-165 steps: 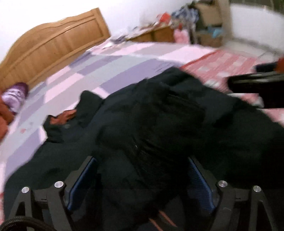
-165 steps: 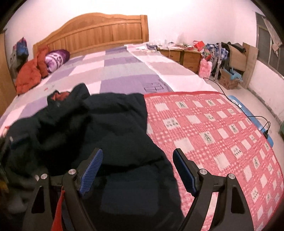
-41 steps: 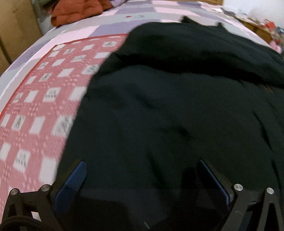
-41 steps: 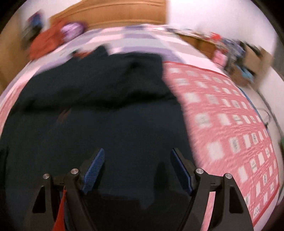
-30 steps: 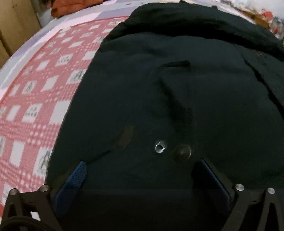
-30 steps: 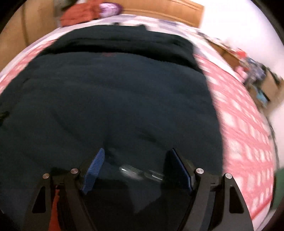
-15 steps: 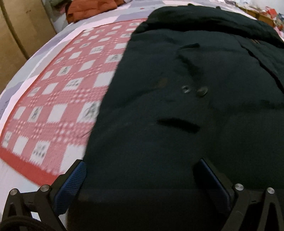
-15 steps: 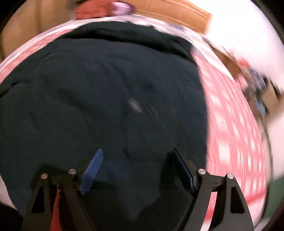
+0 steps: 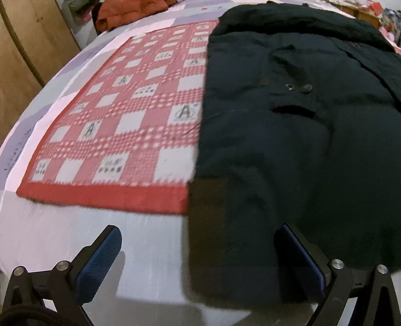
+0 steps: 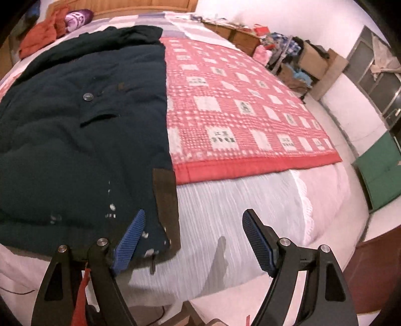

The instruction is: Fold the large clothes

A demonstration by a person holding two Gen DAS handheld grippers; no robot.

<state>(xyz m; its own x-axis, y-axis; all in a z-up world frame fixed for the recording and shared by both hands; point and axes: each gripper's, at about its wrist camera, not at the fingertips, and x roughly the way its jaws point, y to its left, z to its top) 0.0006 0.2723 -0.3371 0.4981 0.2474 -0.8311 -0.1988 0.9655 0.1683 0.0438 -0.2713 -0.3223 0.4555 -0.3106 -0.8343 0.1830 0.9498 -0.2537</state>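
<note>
A large dark coat lies spread flat on the bed, hem toward me, buttons facing up. It also shows in the right wrist view. My left gripper is open and empty, hovering at the coat's near left hem corner; its right finger is over the cloth, its left finger over the white sheet. My right gripper is open and empty at the coat's near right hem corner, left finger over the cloth.
A red checked blanket lies under the coat on the white sheet. An orange garment and purple pillow lie by the headboard. Boxes and clutter stand right of the bed.
Both grippers have drawn back toward the foot of the bed. The coat's hem and the white sheet have come into view. Earlier the coat was bunched; now it lies flat.
</note>
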